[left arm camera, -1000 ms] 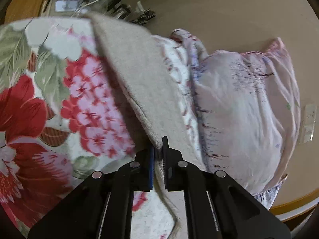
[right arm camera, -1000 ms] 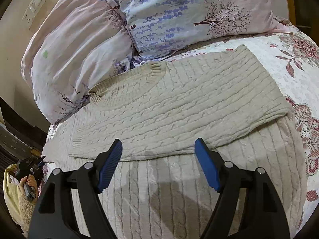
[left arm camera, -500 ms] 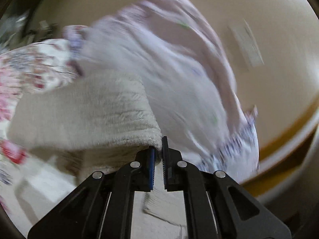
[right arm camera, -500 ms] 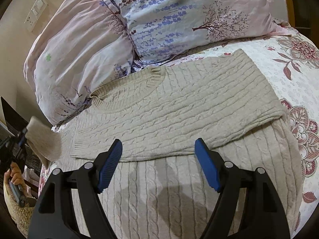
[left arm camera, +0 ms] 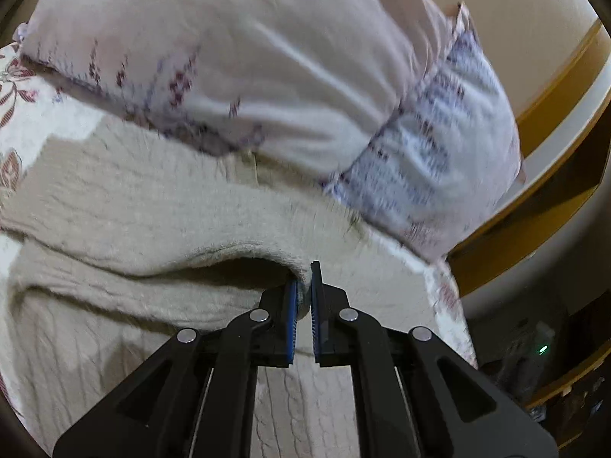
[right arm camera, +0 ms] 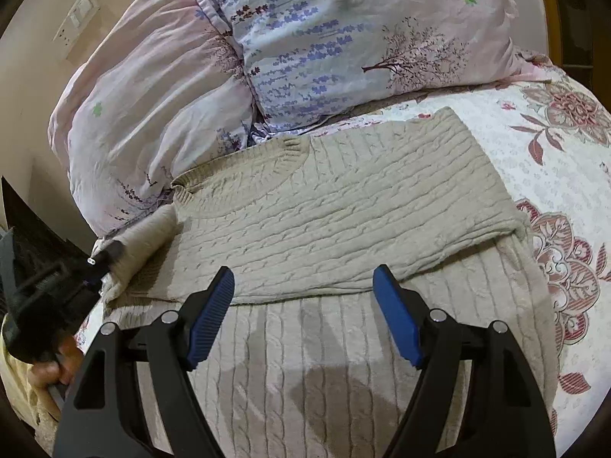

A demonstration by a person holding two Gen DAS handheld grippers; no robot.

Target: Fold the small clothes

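A beige cable-knit sweater [right arm camera: 336, 206] lies flat on the bed, neck toward the pillows, with one sleeve folded across its chest. My left gripper [left arm camera: 303, 301] is shut on the other sleeve's edge [left arm camera: 244, 221] and holds it lifted over the sweater's left side. It also shows at the left of the right wrist view [right arm camera: 103, 255], with the sleeve [right arm camera: 149, 236] draped from it. My right gripper [right arm camera: 305, 316] is open and empty, hovering above the sweater's lower body.
Two pink and lavender floral pillows [right arm camera: 267, 45] lie against the wall just behind the sweater's neck. A floral bedsheet [right arm camera: 565, 160] lies under the sweater and runs to the right. The bed's wooden frame [left arm camera: 542, 175] and edge are at the left side.
My left gripper has swung the held sleeve up from beside the bed and inward over the sweater's left side. The right gripper has stayed open in place.
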